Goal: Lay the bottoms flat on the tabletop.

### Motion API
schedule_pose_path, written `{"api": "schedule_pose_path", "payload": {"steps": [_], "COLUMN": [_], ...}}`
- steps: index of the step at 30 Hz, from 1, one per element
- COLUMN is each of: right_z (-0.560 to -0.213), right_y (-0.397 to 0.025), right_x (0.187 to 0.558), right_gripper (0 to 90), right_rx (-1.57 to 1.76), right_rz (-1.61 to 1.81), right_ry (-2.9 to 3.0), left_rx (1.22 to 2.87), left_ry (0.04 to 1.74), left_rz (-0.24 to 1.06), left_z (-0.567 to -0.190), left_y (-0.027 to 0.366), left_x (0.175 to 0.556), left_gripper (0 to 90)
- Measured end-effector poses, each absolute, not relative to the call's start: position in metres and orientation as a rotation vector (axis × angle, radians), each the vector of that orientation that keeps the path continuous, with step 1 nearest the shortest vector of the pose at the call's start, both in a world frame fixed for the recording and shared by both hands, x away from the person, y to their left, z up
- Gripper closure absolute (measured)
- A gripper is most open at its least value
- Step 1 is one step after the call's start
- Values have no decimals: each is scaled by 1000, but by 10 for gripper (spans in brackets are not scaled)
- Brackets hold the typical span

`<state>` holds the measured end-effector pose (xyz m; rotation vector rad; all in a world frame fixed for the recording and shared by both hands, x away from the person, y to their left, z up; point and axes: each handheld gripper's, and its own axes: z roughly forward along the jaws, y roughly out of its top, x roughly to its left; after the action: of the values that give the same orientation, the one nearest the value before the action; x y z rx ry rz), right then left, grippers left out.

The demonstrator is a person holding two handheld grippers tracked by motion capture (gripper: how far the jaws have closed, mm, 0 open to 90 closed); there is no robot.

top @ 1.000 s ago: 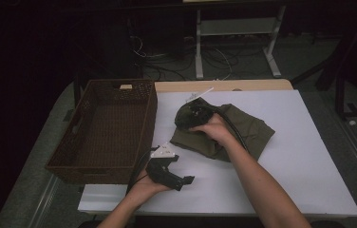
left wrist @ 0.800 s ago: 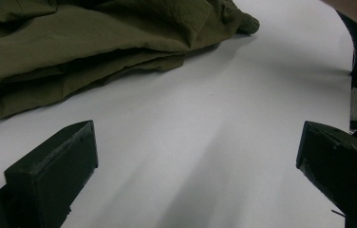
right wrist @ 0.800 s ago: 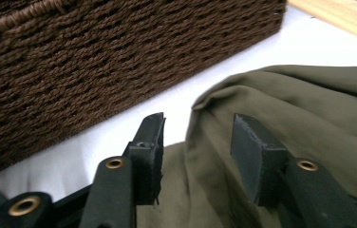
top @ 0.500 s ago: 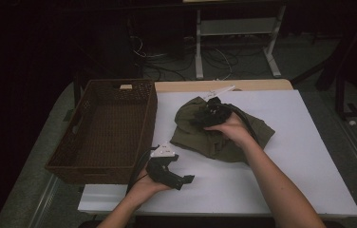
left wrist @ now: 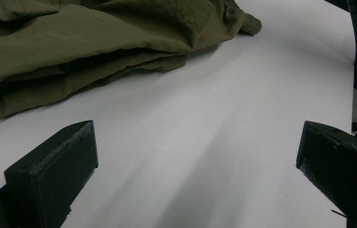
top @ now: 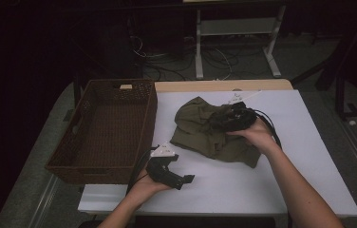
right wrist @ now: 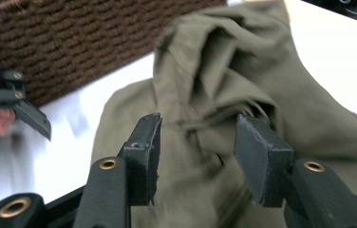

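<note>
Tabletop: right claw (top: pixel 231 118) dragged garment (top: pixel 205 133) rightward.

In the high view the right gripper (top: pixel 231 118) is a dark lump against the olive garment (top: pixel 205 130), so its fingers cannot be told apart there. The garment runs off the top and left edges of the left gripper view. The right gripper view is blurred over the cloth, hiding whether the fingers (right wrist: pixel 262 156) touch it.

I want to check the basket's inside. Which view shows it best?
The high view: the whole basket, rim and floor, sits left of the cloth. The right gripper view catches just a woven wall.
</note>
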<state>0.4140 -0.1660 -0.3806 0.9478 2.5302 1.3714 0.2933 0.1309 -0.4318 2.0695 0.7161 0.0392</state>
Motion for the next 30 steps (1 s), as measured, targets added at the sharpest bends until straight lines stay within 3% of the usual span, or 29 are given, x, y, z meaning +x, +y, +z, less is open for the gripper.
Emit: {"api": "schedule_pose_path", "payload": {"steps": [9, 19, 27, 30], "right_z": [-398, -417, -425, -425], "right_y": [-191, -185, -177, -172], "right_x": [410, 414, 418, 418], "right_gripper": [511, 530, 797, 855], "right_rx": [1027, 1069, 1069, 1038], "right_rz": [1309, 1269, 1279, 1291], "right_ry": [2526, 2570, 2583, 2589], "left_rx": [2073, 2077, 2078, 2078], "left_ry": [712, 704, 706, 705], "left_rz": [44, 59, 57, 56], "left_z": [-432, -430, -431, -431], "left_y": [130, 132, 132, 132], "left_x": [293, 290, 290, 290], "left_gripper": [0, 0, 0, 0]}}
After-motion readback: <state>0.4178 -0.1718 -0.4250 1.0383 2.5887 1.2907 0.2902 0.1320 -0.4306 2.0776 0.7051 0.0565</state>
